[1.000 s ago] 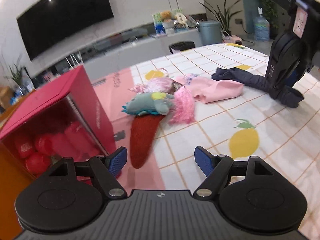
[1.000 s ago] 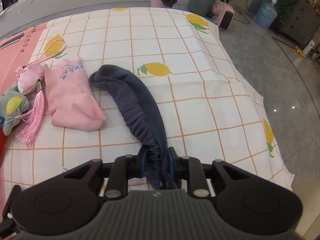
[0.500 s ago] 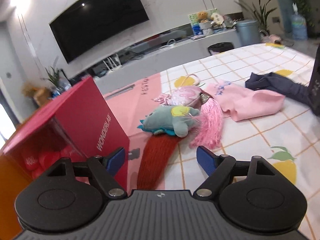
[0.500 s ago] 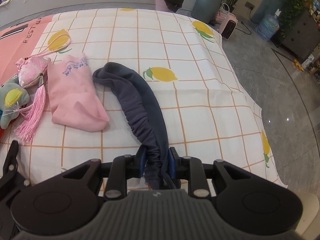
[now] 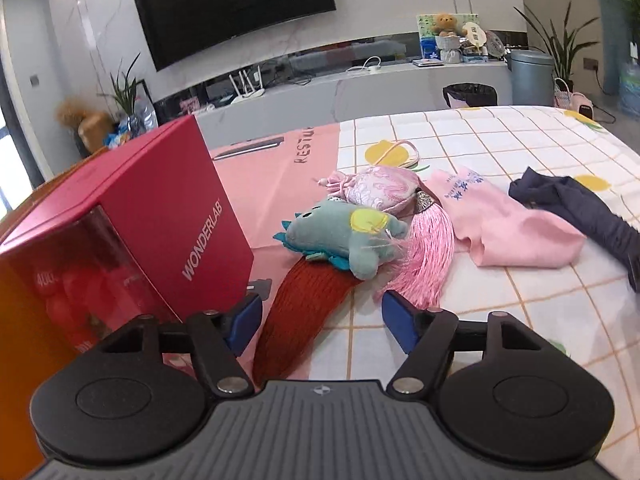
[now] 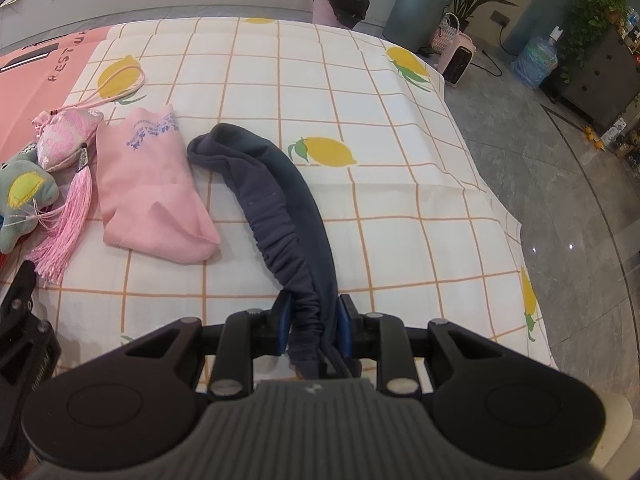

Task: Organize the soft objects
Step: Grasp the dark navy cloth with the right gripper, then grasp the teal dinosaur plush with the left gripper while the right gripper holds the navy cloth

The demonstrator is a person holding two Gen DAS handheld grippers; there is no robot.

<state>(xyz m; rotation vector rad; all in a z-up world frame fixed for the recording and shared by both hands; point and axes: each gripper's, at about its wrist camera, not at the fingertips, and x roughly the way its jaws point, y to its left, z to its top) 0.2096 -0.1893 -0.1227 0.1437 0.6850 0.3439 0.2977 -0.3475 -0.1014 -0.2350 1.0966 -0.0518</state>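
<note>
My right tongs (image 6: 311, 322) are clamped on the near end of the dark navy fabric piece (image 6: 280, 200), whose bunched cloth fills the gap between the blue pads. The rest of it trails across the lemon-print cloth covering the worktop (image 6: 360, 100), curving toward the pink folded cloth (image 6: 148, 184) just beside it. My left tongs (image 5: 322, 316) are spread wide with nothing between them, held low over the near end of the red knitted piece (image 5: 304, 312). On that piece's far end sits the teal plush toy (image 5: 340, 236), touching the pink tasselled pouch (image 5: 384, 192), whose tassel fans toward me. To the left stands the red box (image 5: 160, 216) marked WONDERLAB, at the worktop's left edge on the pink part of the cover. The navy piece lies nearer the right edge.
</note>
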